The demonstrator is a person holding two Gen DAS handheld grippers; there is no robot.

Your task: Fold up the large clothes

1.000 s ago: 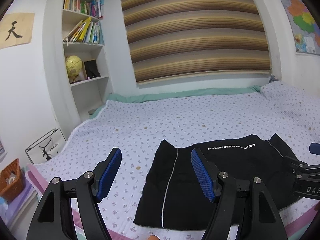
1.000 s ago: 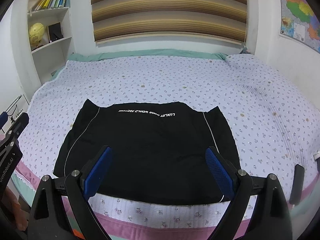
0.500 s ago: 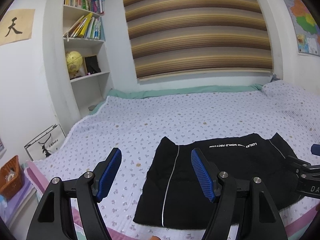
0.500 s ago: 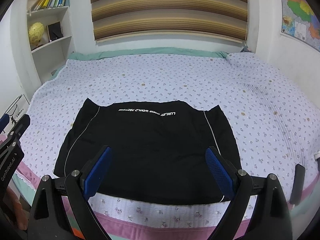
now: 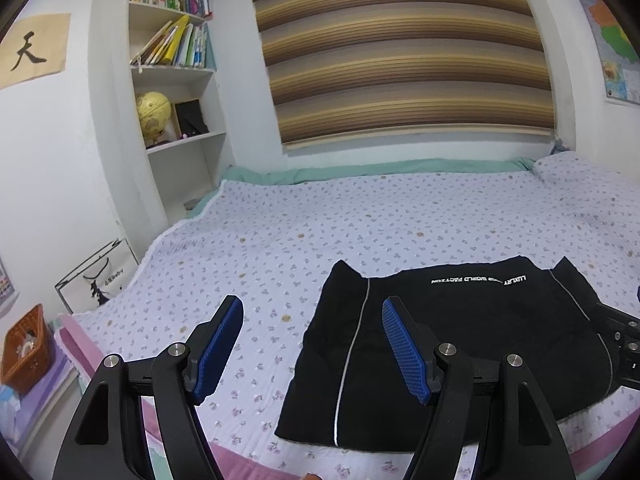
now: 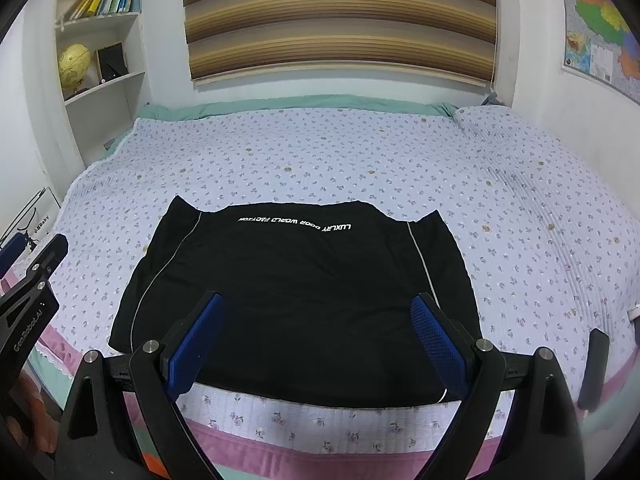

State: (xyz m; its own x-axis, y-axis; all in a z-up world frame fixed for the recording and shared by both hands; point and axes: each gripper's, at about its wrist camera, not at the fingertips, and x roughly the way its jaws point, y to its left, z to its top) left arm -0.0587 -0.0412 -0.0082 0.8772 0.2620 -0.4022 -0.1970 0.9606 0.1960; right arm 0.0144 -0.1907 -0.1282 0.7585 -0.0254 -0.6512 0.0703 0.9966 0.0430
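A black garment (image 6: pixel 296 284) with white piping and white lettering lies folded flat near the front edge of the bed (image 6: pixel 360 152). In the left wrist view the same garment (image 5: pixel 452 344) sits right of centre. My left gripper (image 5: pixel 312 348) hangs open above the bed's front left part, its right pad over the garment's left side, nothing between the pads. My right gripper (image 6: pixel 316 340) is open above the garment's near edge, holding nothing. The left gripper's black frame (image 6: pixel 28 300) shows at the left edge of the right wrist view.
A white bookshelf (image 5: pixel 172 80) with books and a yellow globe (image 5: pixel 154 114) stands left of the bed. A striped blind (image 6: pixel 340 20) covers the back wall and a map (image 6: pixel 600 28) hangs on the right. An orange basket (image 5: pixel 24 348) sits low at the left.
The left wrist view has drifted slightly, so the shelf and garment sit a little further right. Both grippers stay open, and the garment lies unmoved.
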